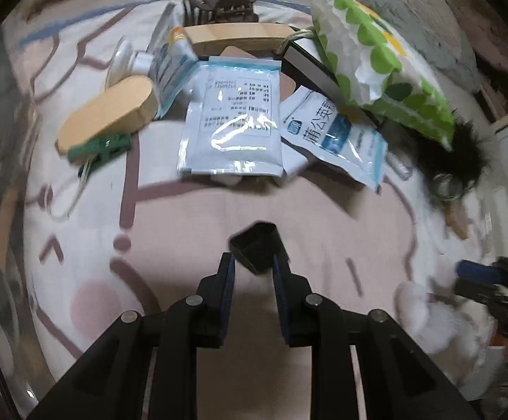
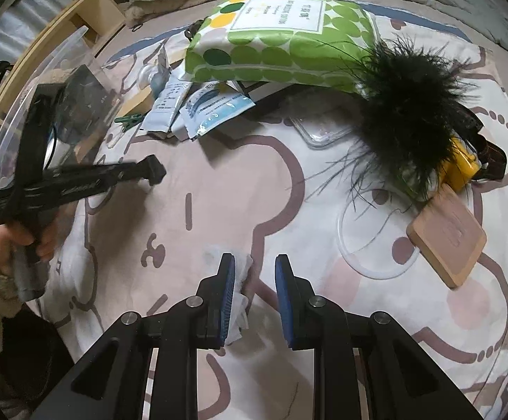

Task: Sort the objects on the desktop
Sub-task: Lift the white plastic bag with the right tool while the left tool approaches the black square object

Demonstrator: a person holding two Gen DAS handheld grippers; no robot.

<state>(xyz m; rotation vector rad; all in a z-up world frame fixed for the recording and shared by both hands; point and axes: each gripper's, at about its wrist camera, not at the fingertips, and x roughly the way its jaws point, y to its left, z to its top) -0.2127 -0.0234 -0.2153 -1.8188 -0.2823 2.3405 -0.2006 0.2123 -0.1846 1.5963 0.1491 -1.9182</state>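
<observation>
left wrist view: the left gripper (image 1: 254,262) points steeply down over a pink patterned bed sheet (image 1: 190,245). its jaws are nearly closed and pinch a small black block (image 1: 255,250) between the blue pads, the block sticking out past the fingertips. beyond it lies a loose pile: a pale blue sachet (image 1: 232,122) flat in the middle, a second sachet with large printed characters (image 1: 338,136) just to its right, a green-dotted tissue pack (image 1: 376,59) leaning over a dark box edge, and a black feather tuft (image 1: 464,147) at the far right. on the left an oval wooden piece (image 1: 110,115) rests with a green clip (image 1: 101,147) touching its near end; behind it a small white tube (image 1: 141,61) and a brown hair claw (image 1: 225,3). the frame is blurred, so the small items at the right edge cannot be told apart.

right wrist view: the right gripper (image 2: 255,262) hangs over the same sheet with its jaws narrowly apart. a crumpled white tissue (image 2: 243,273) lies against the left pad; whether it is actually pinched is unclear, perhaps only brushed on one side. the left gripper (image 2: 152,171) shows at the left, held by a hand (image 2: 19,241) in a fuzzy sleeve, the black block at its tip. further off are the tissue pack (image 2: 282,42), the feather tuft (image 2: 411,105), a yellow item (image 2: 460,164) under the feathers, a square wooden pad (image 2: 446,238), a clear lid (image 2: 324,129), and both sachets (image 2: 215,108) beside the green clip (image 2: 129,119).
</observation>
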